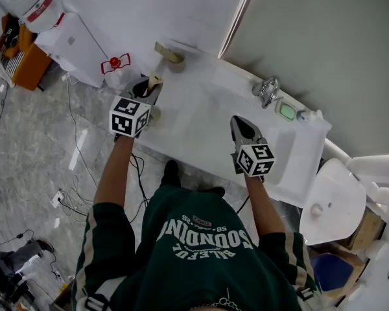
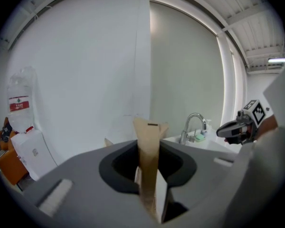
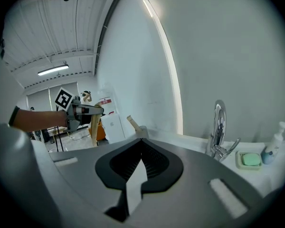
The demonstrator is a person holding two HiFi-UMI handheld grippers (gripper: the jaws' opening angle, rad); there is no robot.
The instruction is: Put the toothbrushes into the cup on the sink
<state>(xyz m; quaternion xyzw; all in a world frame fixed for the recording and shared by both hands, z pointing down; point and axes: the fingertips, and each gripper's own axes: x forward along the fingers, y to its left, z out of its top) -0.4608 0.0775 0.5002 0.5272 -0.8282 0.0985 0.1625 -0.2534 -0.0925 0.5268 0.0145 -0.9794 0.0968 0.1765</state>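
While the left tongs (image 1: 148, 91) grip a tan toothbrush (image 2: 148, 165) upright at the left edge of the sink (image 1: 201, 118), the cup (image 3: 142, 131) stands at its back-left corner with a second toothbrush (image 3: 131, 122) leaning inside. The right tongs (image 3: 141, 144) are closed and empty over the basin.
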